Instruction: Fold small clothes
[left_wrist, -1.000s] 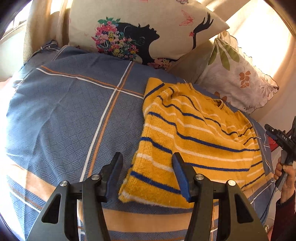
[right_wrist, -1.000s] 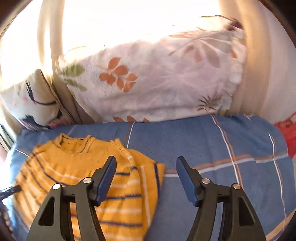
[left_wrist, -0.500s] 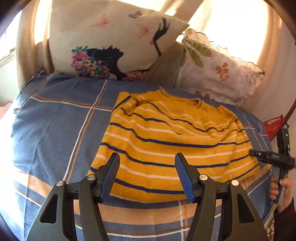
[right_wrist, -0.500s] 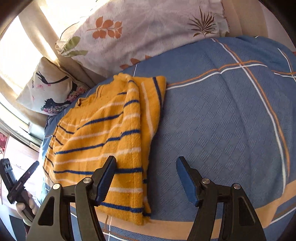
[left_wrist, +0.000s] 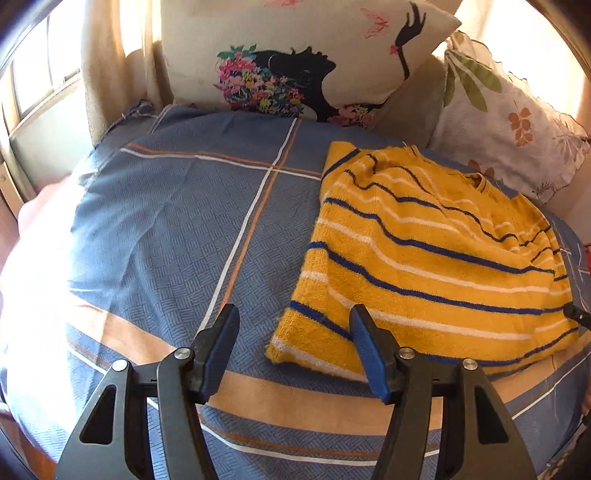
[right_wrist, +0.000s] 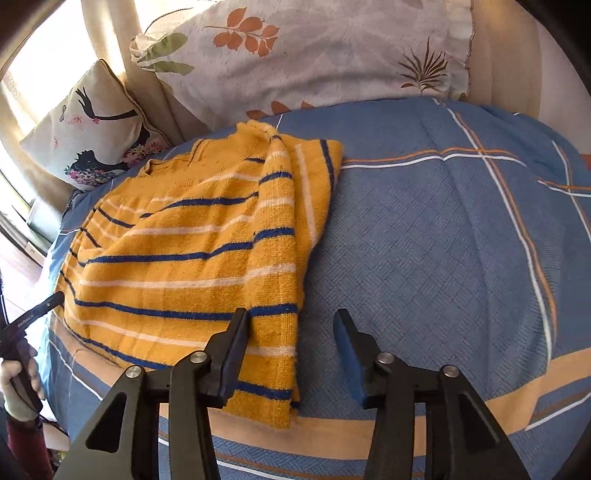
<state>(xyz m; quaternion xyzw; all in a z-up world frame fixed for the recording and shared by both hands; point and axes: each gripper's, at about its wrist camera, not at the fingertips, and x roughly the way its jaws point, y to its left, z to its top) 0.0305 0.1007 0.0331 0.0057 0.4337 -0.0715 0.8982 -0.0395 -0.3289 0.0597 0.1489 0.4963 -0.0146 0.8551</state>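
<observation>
Yellow striped sweater (left_wrist: 424, 258) flat on blue bed (left_wrist: 184, 229), sleeves folded in. Left gripper (left_wrist: 293, 345) and right gripper (right_wrist: 291, 347) both wide open, fingers empty, over hem corners.

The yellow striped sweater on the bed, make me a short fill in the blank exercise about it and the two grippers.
1. The sweater is yellow with white and ____ stripes.
2. It lies on a ____ checked bedspread.
3. The left gripper holds ____.
4. The jaws of the right gripper stand ____ at the sweater's hem corner.

Missing words: blue; blue; nothing; open
</observation>
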